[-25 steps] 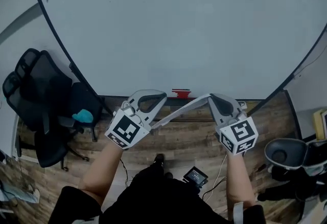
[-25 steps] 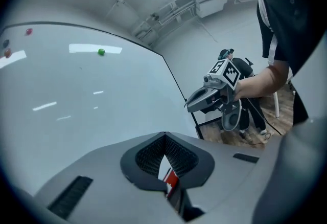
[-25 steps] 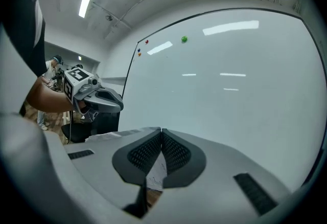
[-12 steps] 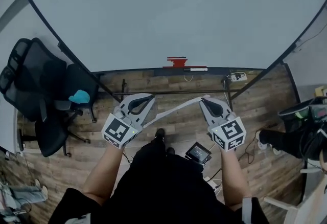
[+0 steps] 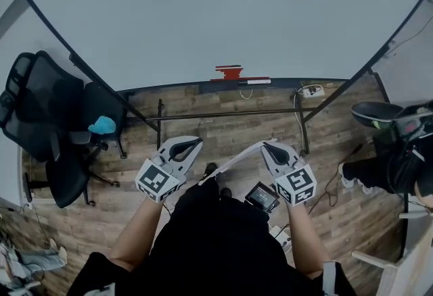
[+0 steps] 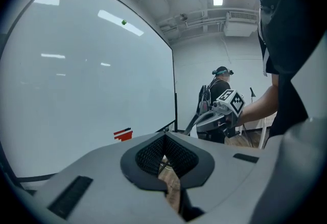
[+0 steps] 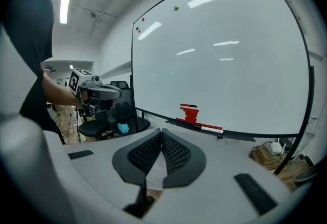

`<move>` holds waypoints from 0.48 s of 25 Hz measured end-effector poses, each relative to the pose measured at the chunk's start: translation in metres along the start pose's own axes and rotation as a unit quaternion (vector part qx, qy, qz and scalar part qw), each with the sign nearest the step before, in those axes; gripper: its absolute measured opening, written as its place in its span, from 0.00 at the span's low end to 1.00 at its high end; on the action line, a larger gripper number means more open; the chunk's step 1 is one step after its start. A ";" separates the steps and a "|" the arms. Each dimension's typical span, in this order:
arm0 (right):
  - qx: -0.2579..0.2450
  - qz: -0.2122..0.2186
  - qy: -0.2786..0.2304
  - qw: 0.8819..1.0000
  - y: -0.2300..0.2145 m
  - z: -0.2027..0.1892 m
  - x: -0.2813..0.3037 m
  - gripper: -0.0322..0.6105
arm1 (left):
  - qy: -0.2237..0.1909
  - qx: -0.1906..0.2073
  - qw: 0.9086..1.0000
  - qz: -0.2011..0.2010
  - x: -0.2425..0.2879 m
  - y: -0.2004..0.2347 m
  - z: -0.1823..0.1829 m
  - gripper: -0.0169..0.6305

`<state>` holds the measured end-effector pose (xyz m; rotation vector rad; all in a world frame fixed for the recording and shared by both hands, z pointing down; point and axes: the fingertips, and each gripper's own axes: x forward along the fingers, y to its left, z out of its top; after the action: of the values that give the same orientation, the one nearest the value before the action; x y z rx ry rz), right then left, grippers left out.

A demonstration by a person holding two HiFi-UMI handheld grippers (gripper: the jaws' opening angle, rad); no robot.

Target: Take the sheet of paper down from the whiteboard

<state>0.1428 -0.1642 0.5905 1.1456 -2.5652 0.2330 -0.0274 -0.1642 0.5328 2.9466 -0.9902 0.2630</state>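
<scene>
The sheet of paper point(image 5: 233, 162) is off the whiteboard point(image 5: 223, 11) and shows as a narrow white strip. It hangs from my right gripper point(image 5: 268, 146) down toward the floor. In the right gripper view a white corner of the sheet point(image 7: 156, 176) sticks out below the pads, with the right gripper point(image 7: 161, 151) shut on it. My left gripper point(image 5: 196, 142) is level with the right one and a little apart from the strip. Its jaws point(image 6: 164, 154) are shut, and only wooden floor shows through the gap behind them.
A red eraser point(image 5: 229, 72) and a marker lie on the board's tray. A black office chair point(image 5: 61, 126) stands at the left. A small device point(image 5: 262, 196) and cables lie on the wooden floor. Another person point(image 6: 219, 85) stands at the right.
Both grippers have come down and back from the whiteboard toward my body. The paper came down with the right gripper. Both jaws stayed shut.
</scene>
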 end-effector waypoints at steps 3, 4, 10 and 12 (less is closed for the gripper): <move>0.005 0.001 -0.001 1.000 0.004 -0.002 0.002 0.08 | -0.002 -0.009 1.000 -0.017 0.001 -0.008 -0.001 0.04; 0.006 0.002 -0.002 1.000 0.006 -0.002 0.004 0.08 | -0.002 -0.013 1.000 -0.022 0.002 -0.010 -0.001 0.04; 0.005 0.002 -0.005 1.000 0.010 0.004 0.010 0.08 | -0.002 -0.017 0.999 -0.043 0.002 -0.019 -0.003 0.04; 0.004 0.003 -0.005 1.000 0.011 0.005 0.010 0.08 | -0.002 -0.020 0.999 -0.043 0.001 -0.018 -0.002 0.04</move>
<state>0.1270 -0.1652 0.5894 1.1454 -2.5787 0.2392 -0.0160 -0.1500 0.5358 2.9449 -0.8568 0.2316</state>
